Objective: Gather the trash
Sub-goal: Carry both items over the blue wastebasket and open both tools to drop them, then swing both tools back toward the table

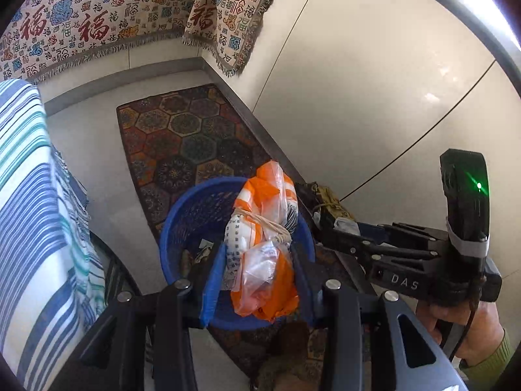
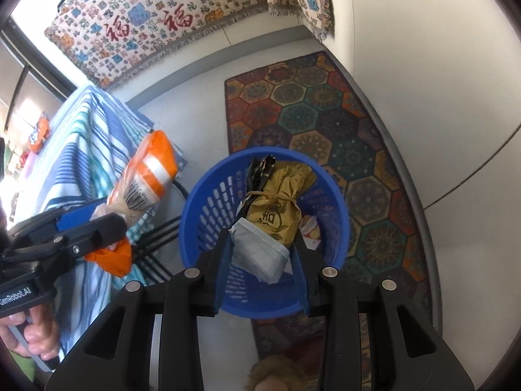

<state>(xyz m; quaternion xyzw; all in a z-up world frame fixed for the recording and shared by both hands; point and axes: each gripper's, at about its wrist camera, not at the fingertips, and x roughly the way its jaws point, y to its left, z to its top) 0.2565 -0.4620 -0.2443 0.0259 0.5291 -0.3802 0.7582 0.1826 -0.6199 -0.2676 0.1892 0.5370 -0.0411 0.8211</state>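
Note:
My left gripper [image 1: 257,264] is shut on an orange-and-white plastic bundle [image 1: 263,234] tied with string, held above the blue basket [image 1: 176,224]. The bundle also shows in the right wrist view [image 2: 146,176], left of the basket. My right gripper [image 2: 263,247] is shut on a tied bundle of a yellow-brown packet [image 2: 280,202] and a pale grey pouch [image 2: 260,251], held over the blue basket [image 2: 208,202]. In the left wrist view the right gripper [image 1: 325,215] reaches in from the right beside the basket.
The basket stands on a hexagon-patterned rug [image 2: 319,110] on the pale floor. A blue-striped cloth [image 2: 81,150] covers a table on the left. A patterned fringed blanket [image 2: 156,19] hangs at the back. A white wall [image 1: 374,81] runs along the right.

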